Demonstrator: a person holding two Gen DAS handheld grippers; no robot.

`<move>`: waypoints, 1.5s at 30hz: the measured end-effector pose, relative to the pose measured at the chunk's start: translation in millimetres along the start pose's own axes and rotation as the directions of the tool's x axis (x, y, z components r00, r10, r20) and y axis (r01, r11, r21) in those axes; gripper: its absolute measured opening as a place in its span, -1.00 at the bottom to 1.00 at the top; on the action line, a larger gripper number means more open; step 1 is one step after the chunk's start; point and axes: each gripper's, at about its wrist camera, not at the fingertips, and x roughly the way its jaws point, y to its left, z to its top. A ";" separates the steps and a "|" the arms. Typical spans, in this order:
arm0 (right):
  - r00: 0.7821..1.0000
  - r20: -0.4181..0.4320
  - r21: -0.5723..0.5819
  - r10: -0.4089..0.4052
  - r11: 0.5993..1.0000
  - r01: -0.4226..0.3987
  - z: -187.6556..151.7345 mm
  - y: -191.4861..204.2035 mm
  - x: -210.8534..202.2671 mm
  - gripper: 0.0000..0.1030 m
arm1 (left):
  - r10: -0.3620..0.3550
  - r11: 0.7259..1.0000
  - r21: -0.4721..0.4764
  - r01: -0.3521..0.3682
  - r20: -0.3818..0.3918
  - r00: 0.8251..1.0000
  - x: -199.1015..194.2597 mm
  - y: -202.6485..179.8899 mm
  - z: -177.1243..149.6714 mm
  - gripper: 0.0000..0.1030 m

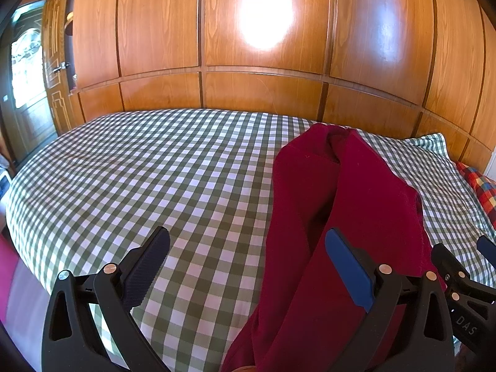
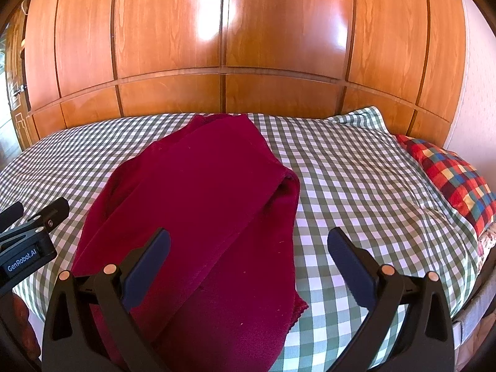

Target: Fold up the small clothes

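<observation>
Fingers [image 2: 148, 266] spread (both grippers), maroon garment [image 2: 198, 217] lengthwise toward wardrobe [image 2: 248, 31]

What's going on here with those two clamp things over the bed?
A person is holding a two-finger gripper in each hand to fold small clothes. A dark red garment lies partly folded on the green checked bedsheet. Both the left gripper and the right gripper hover open near its close end, gripping nothing. A multicoloured checked pillow sits at the right end of the bed, with wooden wardrobe doors behind.
</observation>
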 end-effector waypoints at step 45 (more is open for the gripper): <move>0.710 -0.301 0.240 0.637 0.771 -0.590 -2.0 -10.6 39.4 -0.83 | -0.057 0.996 -0.074 0.050 -0.101 0.993 16.2 75.5 -13.5 0.93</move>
